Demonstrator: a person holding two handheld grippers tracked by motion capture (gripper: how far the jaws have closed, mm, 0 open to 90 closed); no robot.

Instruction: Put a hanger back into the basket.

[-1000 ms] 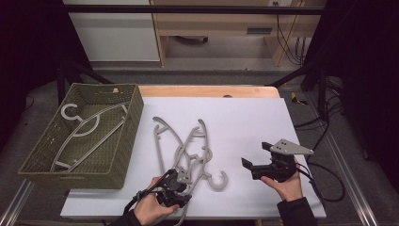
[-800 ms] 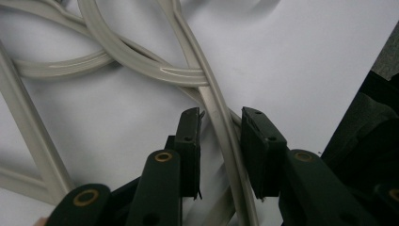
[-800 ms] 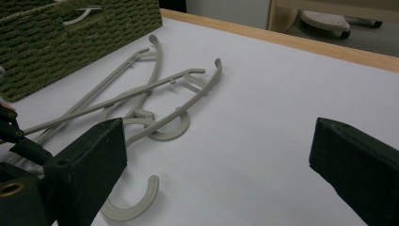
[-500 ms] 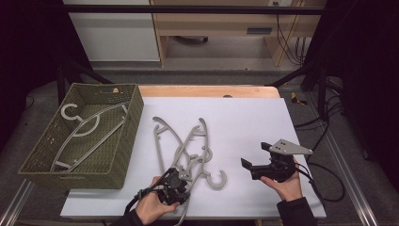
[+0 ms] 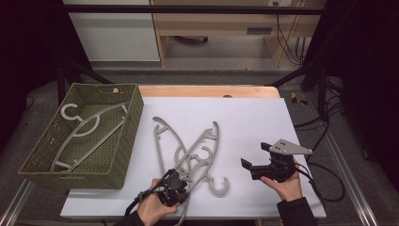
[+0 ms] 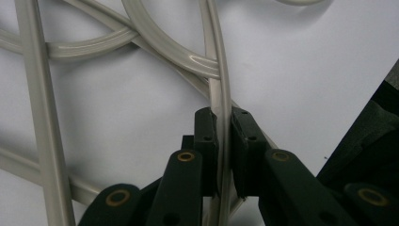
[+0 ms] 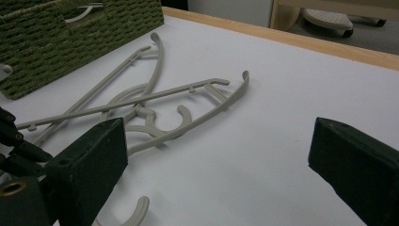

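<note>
A heap of tangled grey plastic hangers lies mid-table on the white board. My left gripper sits at the heap's near end. Its jaws have just been closing, and in the left gripper view my left gripper is shut on one thin hanger bar, with both pads pressing on it. My right gripper is held in a hand to the right of the heap, open and holding nothing. In the right gripper view my right gripper faces the hangers with its jaws wide apart.
A woven green basket stands at the table's left with another grey hanger lying inside; the basket is also in the right gripper view. The white board lies bare to the right. Cables trail off the right edge.
Neither hand has shifted, and the hangers lie as they did.
</note>
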